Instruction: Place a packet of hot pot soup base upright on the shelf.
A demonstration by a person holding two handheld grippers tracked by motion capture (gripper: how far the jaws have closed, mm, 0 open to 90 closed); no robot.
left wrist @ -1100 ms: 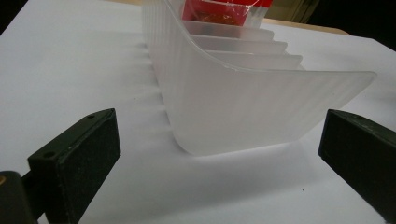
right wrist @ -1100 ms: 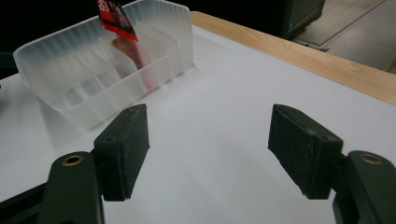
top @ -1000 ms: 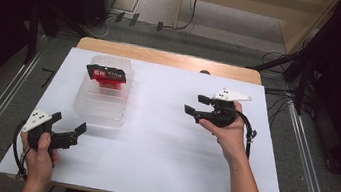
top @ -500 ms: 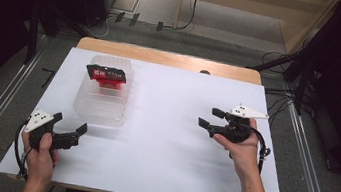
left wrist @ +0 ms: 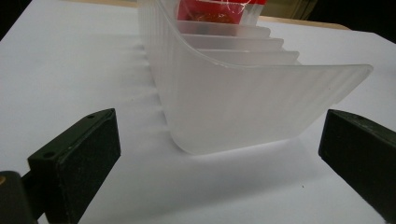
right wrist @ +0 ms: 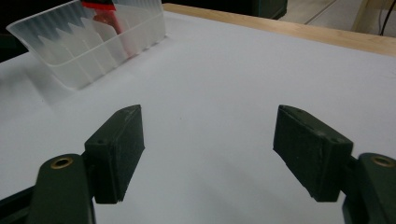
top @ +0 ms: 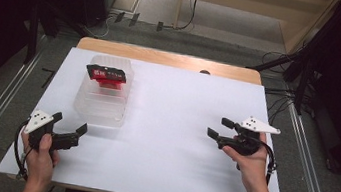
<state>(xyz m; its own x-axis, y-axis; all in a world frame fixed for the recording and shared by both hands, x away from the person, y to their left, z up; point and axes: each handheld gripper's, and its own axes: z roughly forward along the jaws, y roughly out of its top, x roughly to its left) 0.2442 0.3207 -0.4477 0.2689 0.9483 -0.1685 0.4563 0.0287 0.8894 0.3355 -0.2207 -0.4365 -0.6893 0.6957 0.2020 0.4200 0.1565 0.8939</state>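
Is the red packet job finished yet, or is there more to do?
It looks nearly done. The red packet already sits at the far end of the clear tray. Nothing is in hand: the right tool is open over bare white table, apart from the tray, and has just been opening. The left tool is open too, facing the tray's near end without touching it. Whether more steps follow, I cannot tell.

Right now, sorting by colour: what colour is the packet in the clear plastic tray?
Red and black packet; high view.
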